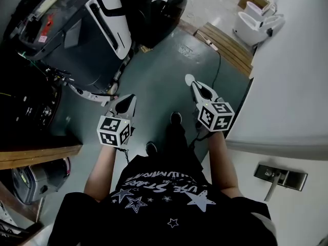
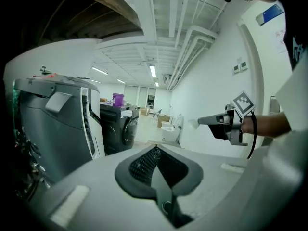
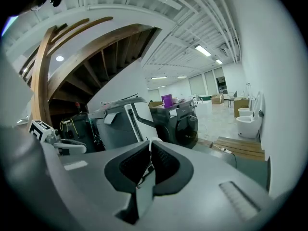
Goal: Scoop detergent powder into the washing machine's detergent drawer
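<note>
Teal flooring (image 1: pixel 164 70) is running ahead to the washing machines (image 1: pixel 110 14), sitting forward-left and nearer my left gripper (image 1: pixel 128 101), its jaws pressed together empty, while my right gripper (image 1: pixel 197 87) is pinching a white scoop (image 1: pixel 189 79); drawer and powder aren't showing.

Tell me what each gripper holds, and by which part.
Right gripper grips a white scoop by its handle; left gripper holds nothing.

Ceiling strips (image 2: pixel 152 71) light your gripper views brightly, with bent lines and black corners, while your head view is dim, darkest at left.
</note>
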A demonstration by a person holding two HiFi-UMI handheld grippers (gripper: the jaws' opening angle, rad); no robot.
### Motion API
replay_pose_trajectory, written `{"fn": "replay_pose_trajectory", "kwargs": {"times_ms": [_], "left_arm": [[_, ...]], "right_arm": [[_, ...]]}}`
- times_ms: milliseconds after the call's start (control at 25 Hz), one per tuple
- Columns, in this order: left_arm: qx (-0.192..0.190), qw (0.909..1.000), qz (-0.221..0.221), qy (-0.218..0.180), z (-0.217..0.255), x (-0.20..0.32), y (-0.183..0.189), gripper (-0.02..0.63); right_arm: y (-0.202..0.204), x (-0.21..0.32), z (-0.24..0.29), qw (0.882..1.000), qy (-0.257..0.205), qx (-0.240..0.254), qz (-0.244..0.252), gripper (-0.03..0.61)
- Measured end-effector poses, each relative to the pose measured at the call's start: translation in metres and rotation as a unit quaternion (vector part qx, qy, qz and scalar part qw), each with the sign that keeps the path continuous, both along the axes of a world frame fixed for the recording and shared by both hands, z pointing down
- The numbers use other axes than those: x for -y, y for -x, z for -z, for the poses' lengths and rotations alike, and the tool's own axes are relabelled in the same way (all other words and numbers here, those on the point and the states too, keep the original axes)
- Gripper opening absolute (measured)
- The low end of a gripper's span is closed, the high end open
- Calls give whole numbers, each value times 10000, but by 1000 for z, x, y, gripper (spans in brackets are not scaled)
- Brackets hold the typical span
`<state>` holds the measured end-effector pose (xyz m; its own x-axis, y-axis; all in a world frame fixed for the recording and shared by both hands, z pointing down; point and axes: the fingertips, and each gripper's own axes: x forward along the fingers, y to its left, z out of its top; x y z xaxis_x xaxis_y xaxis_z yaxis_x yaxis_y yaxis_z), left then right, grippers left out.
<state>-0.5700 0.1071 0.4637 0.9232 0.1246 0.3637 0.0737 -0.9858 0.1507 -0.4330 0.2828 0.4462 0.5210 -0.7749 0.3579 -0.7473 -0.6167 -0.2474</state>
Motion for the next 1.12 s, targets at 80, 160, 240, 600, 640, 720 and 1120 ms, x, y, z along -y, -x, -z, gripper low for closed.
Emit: {"fn": "replay_pose_trajectory", "kwargs": {"times_ms": [80, 160, 240, 600, 640, 720, 1120], "left_arm": [[-14, 10000, -20, -17, 1, -1, -2, 0], [32, 10000, -16, 4, -1, -1, -3, 0], [120, 9999, 20, 73, -7, -1, -5, 0], [93, 9996, 256, -16, 3, 22, -95, 0], [111, 9995, 302, 4, 2, 23, -111, 0], [156, 9992, 356, 88, -1, 21, -146, 0], [36, 9993, 373, 39, 13, -10, -293, 0]], "right_arm": [[-3, -3, -2, 10000, 0, 25, -46, 34], [-7, -3, -5, 9999, 14, 76, -104, 35], [-14, -1, -6, 9999, 17, 93, -123, 35], [-108, 9, -3, 9997, -155, 140, -109, 35], [-124, 11, -4, 9997, -158, 153, -95, 35], [-157, 13, -7, 9997, -157, 183, -55, 35], [-292, 10, 1, 9989, -229, 174, 363, 35]]}}
